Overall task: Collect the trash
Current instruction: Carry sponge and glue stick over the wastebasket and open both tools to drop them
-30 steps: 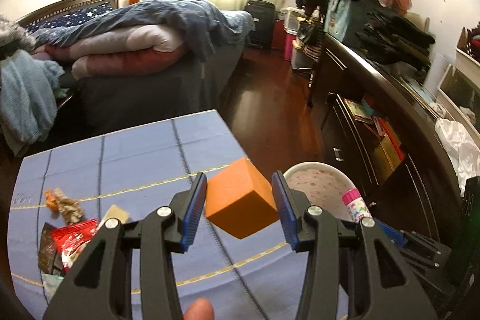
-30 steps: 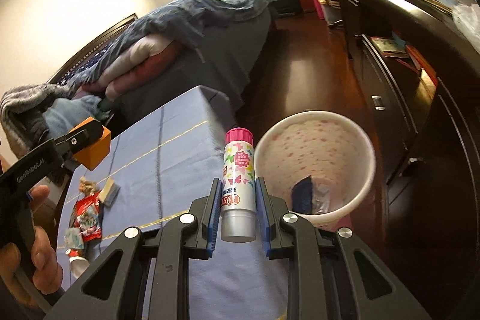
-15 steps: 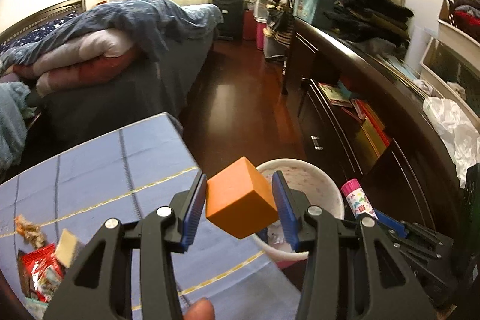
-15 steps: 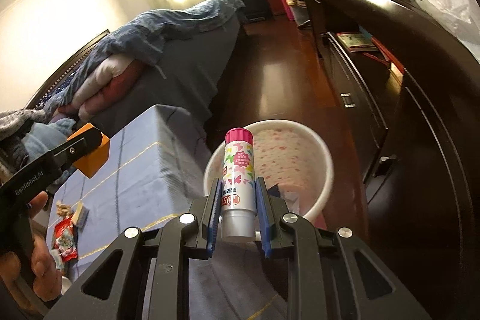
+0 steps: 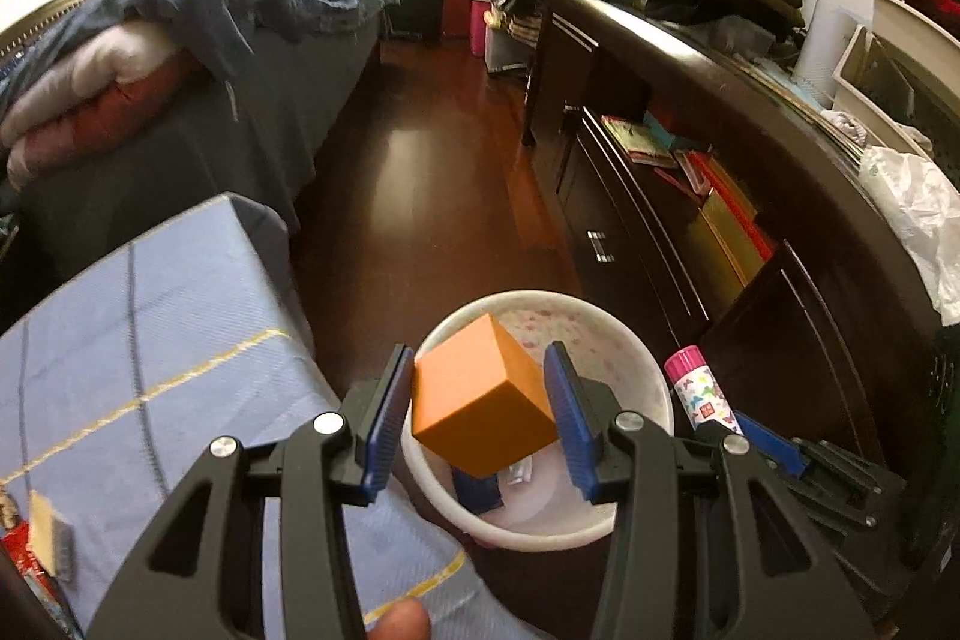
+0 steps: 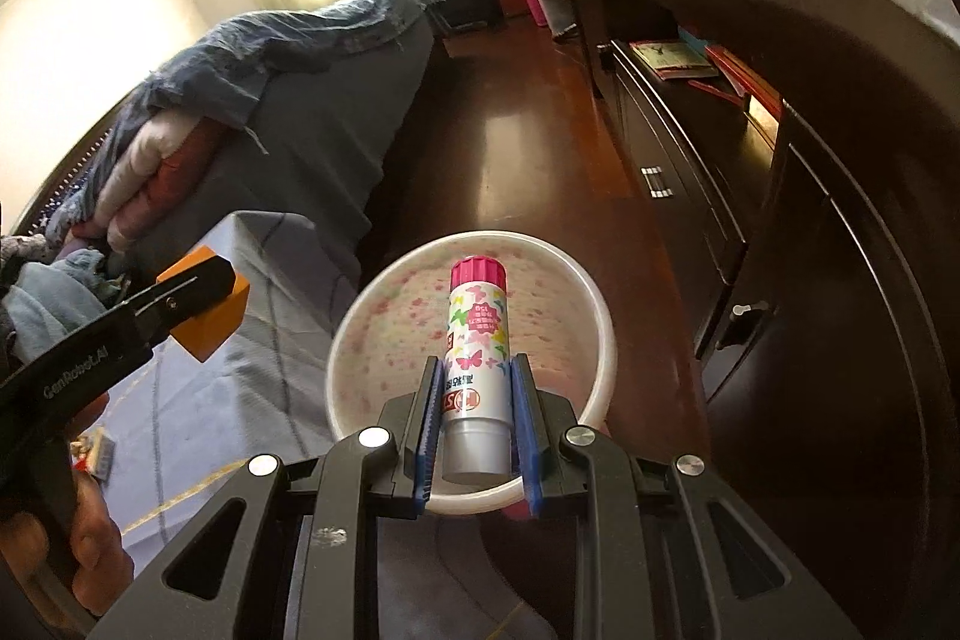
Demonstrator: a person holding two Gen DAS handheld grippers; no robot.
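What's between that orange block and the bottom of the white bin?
Only air; beneath the orange block, the white bin holds a dark blue wrapper, in the left wrist view.

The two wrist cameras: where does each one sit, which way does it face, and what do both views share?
Left wrist: sits on the left tool, looks forward and down over the white bin; shows its fingers around the orange cube and a fingertip.
Right wrist: sits on the right tool, looks down into the bin; shows its fingers around the glue stick, plus the person's left hand.
Shared: bin, cube, glue stick, blue tablecloth, bed, dark cabinet.
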